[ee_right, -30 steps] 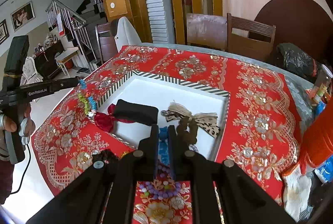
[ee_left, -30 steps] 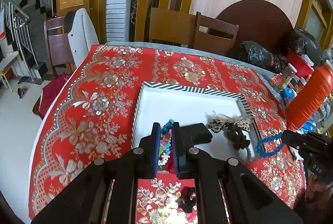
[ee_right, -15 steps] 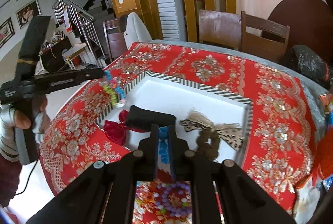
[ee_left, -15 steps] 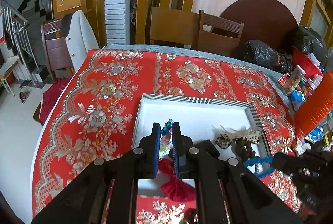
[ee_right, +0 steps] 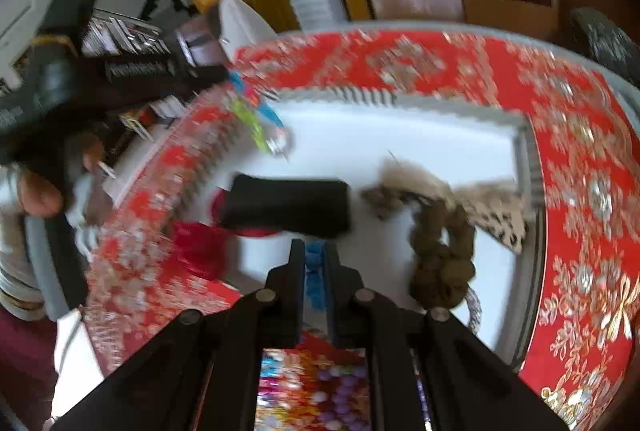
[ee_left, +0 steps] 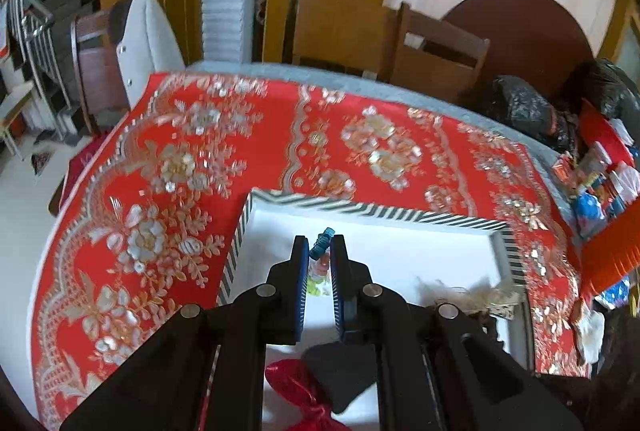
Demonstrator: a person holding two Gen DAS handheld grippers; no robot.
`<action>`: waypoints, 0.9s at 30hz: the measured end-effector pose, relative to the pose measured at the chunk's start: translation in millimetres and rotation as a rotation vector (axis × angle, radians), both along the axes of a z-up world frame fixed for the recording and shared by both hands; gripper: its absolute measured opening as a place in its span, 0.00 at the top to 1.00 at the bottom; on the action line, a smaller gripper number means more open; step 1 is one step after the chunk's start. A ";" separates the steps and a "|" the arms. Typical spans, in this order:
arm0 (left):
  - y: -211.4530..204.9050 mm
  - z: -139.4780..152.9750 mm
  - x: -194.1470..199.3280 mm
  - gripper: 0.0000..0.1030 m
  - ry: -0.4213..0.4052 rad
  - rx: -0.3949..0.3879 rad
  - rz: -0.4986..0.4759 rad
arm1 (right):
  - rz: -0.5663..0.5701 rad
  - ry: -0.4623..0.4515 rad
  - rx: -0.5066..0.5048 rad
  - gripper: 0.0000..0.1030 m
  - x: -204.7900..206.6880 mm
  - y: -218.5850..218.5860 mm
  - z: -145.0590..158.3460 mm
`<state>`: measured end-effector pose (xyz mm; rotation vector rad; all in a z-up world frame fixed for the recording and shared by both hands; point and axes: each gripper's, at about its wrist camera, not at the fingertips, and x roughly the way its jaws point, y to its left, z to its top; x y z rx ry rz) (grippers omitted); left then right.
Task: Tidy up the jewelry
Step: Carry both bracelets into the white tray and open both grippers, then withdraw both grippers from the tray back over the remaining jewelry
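Although the right wrist view is badly smeared, the right gripper [ee_right: 315, 263] can be read: its fingers are pressed nearly together on a blue beaded bracelet [ee_right: 313, 273], a thin strip of which shows in the narrow slot between the pads. How the rest of that bracelet hangs is hidden under the gripper body. Just ahead of the fingertips lies a black pouch [ee_right: 288, 207] inside the white tray [ee_right: 400, 139], with a red bow [ee_right: 196, 243] partly tucked under it to the left of the fingers. To their right sit a brown braided piece [ee_right: 440, 263] and a leopard-print bow [ee_right: 496, 219], both blurred. Below the fingers, cut off by the gripper arms, is a mass of purple and mixed beads [ee_right: 328, 387] that cannot be sorted out.

The left gripper [ee_left: 320, 259] pinches a multicoloured beaded bracelet [ee_left: 320, 251]; teal beads poke above the fingertips, paler ones show between the pads, and the rest is hidden. It hangs over the tray's near-left corner [ee_left: 240, 231]. From the right wrist view the same bracelet [ee_right: 256, 119] dangles as coloured streaks from the left gripper [ee_right: 224, 77], held by a hand [ee_right: 40, 191] at the frame's edge.
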<state>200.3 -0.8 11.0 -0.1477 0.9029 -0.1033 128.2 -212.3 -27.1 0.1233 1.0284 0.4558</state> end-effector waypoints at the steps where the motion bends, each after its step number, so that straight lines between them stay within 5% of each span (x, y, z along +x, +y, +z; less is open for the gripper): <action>1: 1.6 -5.3 1.4 0.76 0.010 0.005 0.008 | -0.006 0.009 -0.009 0.92 0.3 -2.3 -6.1; 12: 20.9 -46.7 -0.2 0.75 0.089 0.005 0.074 | -0.019 0.010 -0.104 0.91 -6.0 -1.6 -26.2; 17: 23.8 -43.9 -7.3 0.61 0.079 -0.007 0.076 | -0.005 -0.021 -0.143 0.63 -12.1 5.9 -20.2; 27: 23.4 -25.8 -37.2 0.58 0.031 0.009 0.063 | -0.020 -0.078 -0.137 0.60 -30.2 5.2 0.8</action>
